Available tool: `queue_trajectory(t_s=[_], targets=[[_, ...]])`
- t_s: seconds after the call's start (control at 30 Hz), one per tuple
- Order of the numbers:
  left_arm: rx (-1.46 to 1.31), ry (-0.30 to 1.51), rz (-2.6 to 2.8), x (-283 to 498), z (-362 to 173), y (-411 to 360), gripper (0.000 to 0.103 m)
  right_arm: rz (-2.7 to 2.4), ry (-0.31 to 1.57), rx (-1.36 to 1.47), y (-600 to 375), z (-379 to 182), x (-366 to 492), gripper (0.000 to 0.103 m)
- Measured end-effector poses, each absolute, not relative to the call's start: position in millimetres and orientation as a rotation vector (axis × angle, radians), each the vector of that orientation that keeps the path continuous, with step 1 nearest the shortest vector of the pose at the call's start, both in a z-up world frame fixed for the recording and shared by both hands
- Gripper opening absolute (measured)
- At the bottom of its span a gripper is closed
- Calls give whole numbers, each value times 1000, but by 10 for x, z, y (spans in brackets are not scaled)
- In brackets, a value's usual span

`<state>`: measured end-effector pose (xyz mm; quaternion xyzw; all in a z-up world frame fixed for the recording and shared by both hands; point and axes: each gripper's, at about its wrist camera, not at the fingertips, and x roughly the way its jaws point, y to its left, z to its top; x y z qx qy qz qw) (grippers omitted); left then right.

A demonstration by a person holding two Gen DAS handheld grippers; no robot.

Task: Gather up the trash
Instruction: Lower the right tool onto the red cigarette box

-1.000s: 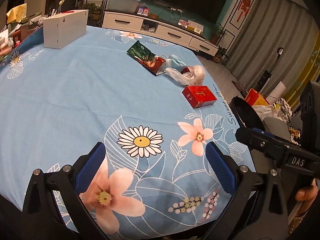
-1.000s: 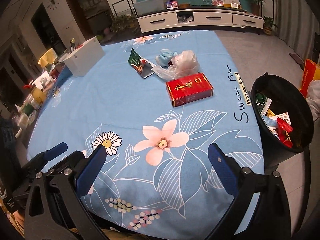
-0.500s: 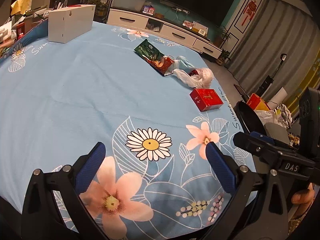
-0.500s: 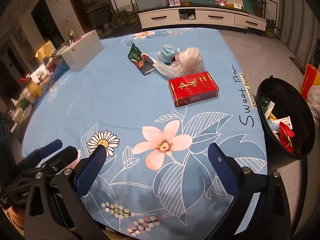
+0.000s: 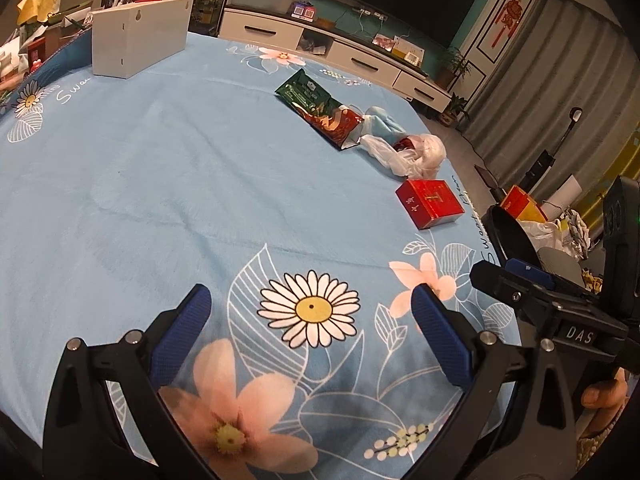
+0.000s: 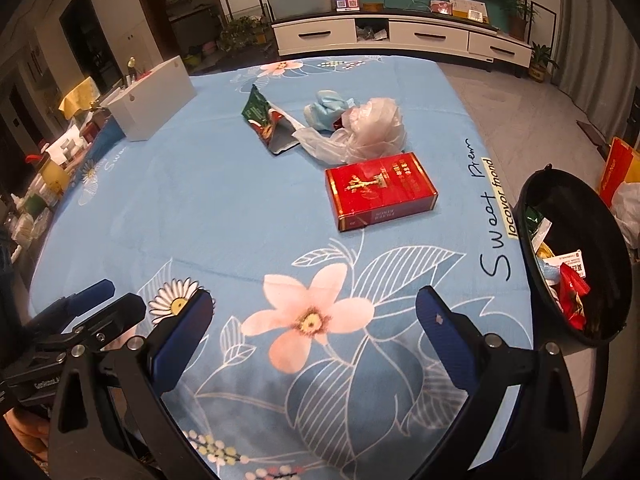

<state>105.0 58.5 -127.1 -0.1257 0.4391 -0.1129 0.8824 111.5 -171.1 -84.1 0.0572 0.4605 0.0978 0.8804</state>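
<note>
Left wrist view: left gripper (image 5: 308,328) spread wide, empty, over the near edge of the light blue flower-print tablecloth (image 5: 168,184). Far right on the cloth: flat red cardboard box (image 5: 430,203); just beyond it a crumpled clear plastic bag (image 5: 416,152); then a green and red foil snack wrapper (image 5: 320,110). White rectangular box (image 5: 138,36) far left. Rim of the round black trash bin (image 5: 506,232) shows off the right table edge. Right gripper's body at right, held by a hand (image 5: 604,396)

Right wrist view: right gripper (image 6: 316,332) released, blue pads apart, nothing between them. Red box (image 6: 378,190) lies ahead, centre; plastic bag (image 6: 366,128) touching its far side, beside a crumpled pale blue item (image 6: 326,110); wrapper (image 6: 266,120) to their left. Trash bin (image 6: 576,256) stands right of the table, already holding scraps
</note>
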Motion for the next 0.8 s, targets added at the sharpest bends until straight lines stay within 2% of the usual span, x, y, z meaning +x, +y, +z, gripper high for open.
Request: queue_trajectory(t_s=[0.8], targets=[[-262,942,-239,1330,-1391,507,100,155,929,54,-1809,-943,1412,99]])
